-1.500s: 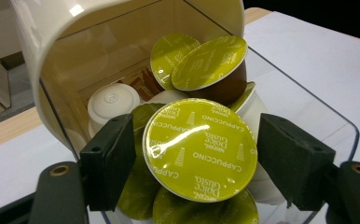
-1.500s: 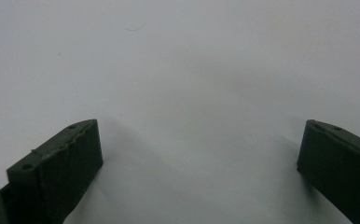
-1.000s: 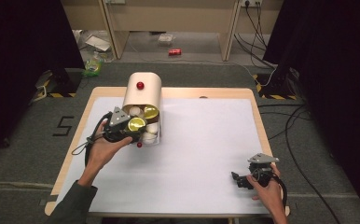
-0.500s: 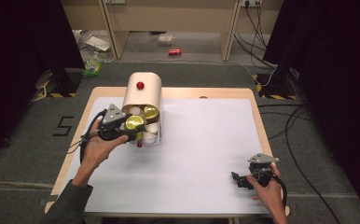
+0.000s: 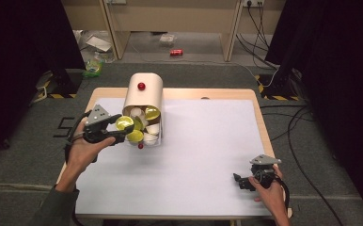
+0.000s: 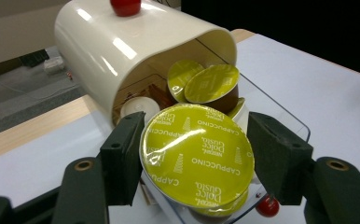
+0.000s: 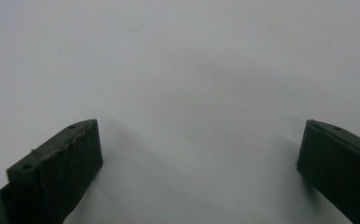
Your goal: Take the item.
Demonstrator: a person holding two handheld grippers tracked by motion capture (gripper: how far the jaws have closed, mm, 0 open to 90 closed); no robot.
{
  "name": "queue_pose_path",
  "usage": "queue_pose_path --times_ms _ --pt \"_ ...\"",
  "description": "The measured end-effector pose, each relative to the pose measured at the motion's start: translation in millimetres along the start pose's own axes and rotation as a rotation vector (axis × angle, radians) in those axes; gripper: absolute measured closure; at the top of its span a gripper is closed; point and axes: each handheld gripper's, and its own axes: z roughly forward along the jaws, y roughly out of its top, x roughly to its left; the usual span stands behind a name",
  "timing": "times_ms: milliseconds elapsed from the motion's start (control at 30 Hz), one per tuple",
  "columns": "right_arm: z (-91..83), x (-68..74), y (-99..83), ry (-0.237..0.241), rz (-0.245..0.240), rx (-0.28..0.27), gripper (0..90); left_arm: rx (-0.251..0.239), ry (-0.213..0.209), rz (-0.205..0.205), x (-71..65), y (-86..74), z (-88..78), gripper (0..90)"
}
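Note:
A cream domed capsule holder (image 5: 144, 94) with a red knob (image 5: 141, 86) stands at the table's back left. Its clear drawer (image 5: 152, 139) is pulled out, with several yellow-green and white capsules in it. My left gripper (image 5: 121, 128) hovers just left of the drawer, shut on a yellow-green Dolce Gusto Cappuccino capsule (image 6: 197, 161) whose foil lid faces the camera. Other capsules (image 6: 211, 84) lie behind it under the dome (image 6: 122, 51). Near the front right edge, my right gripper (image 5: 238, 180) rests open, its jaws wide apart over the bare white sheet (image 7: 187, 70).
A white sheet (image 5: 208, 141) covers the wooden table (image 5: 203, 93). A small red knob (image 5: 140, 146) marks the drawer's front. On the floor beyond lie a red can (image 5: 176, 52) and litter; cables (image 5: 297, 127) run along the right side.
My left gripper has drawn back to the left, away from the drawer, with the yellow-green capsule between its jaws. The right gripper has stayed in place.

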Motion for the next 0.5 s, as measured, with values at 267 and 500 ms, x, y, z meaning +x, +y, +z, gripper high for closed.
queue_pose_path --times_ms 267,500 --pt "0.0 -0.2 0.0 -0.001 -0.003 -0.001 0.2 -0.007 0.03 -0.015 10.0 -7.9 -11.7 38.4" --pt "-0.1 -0.1 0.0 -0.001 -0.001 0.001 0.2 -0.013 0.067 -0.041 23.7 -19.7 -20.1 38.4"
